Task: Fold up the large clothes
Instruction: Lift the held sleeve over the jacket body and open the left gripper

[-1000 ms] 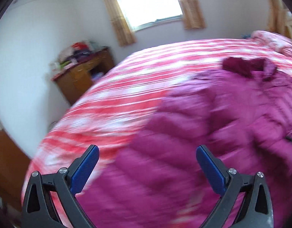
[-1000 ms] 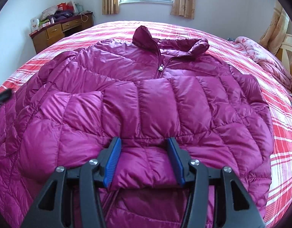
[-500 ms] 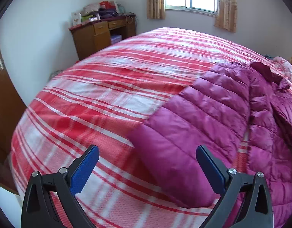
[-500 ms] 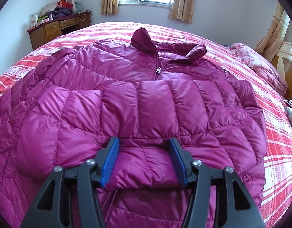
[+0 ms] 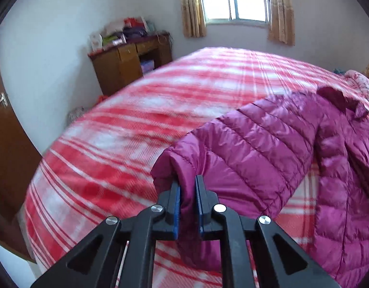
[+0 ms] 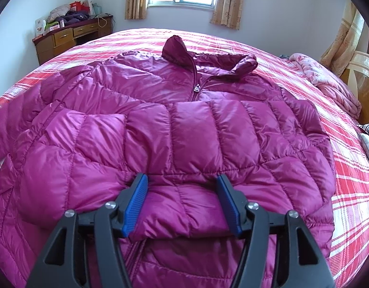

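A wooden desk (image 5: 131,62) is seen at upper left of the left wrist view. The magenta quilted down jacket (image 6: 184,132) is spread front-up on the red plaid bed (image 5: 136,120), collar toward the window, one sleeve folded across the chest. The left gripper (image 5: 187,201) is clamped on the other sleeve's cuff (image 5: 174,168); half a second ago its fingers were spread wide above that sleeve. The right gripper (image 6: 182,199) remains parted astride the folded sleeve's end, not pinching. No legible writing is noted.
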A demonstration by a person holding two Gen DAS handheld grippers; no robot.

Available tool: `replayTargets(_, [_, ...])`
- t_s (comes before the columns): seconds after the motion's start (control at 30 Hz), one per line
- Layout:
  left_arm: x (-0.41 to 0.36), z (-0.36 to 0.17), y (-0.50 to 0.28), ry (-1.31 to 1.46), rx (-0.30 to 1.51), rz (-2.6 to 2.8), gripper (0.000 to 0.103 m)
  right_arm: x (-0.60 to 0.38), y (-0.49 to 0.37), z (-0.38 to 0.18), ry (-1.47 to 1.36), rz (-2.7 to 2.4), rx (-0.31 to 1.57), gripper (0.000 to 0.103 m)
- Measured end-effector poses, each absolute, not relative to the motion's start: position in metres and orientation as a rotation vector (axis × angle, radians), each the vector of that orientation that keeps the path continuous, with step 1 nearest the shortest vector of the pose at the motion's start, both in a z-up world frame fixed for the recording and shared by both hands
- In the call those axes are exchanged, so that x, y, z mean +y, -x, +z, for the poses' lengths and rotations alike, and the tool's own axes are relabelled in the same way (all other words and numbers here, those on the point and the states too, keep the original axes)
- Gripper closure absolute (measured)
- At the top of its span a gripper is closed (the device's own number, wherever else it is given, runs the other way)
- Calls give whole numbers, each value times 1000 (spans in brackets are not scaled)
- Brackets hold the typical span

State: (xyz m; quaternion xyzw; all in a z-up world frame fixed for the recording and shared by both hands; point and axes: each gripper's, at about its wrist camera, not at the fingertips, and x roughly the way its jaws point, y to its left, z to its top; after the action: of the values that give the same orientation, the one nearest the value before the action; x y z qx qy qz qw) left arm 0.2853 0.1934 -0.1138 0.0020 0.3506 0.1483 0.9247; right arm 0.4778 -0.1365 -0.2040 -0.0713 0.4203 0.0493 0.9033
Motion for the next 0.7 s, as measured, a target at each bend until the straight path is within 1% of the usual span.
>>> replayTargets(0.17, [188,-89,-300,-100,680,307,93,-142,-474,-195,113,138,861,40])
replayTargets(0.27, [186,-71,-303,-109,640,297,94,-146,-464,-178,112,146,815,40])
replayTargets(0.43, [179,-38,-309,-101,578,280,94,-159,-456,-165,94,161,832,40])
replayTargets(0.7, [121,2,-312,-186,485,148,94,-182,-431,-172,91,149,844,40])
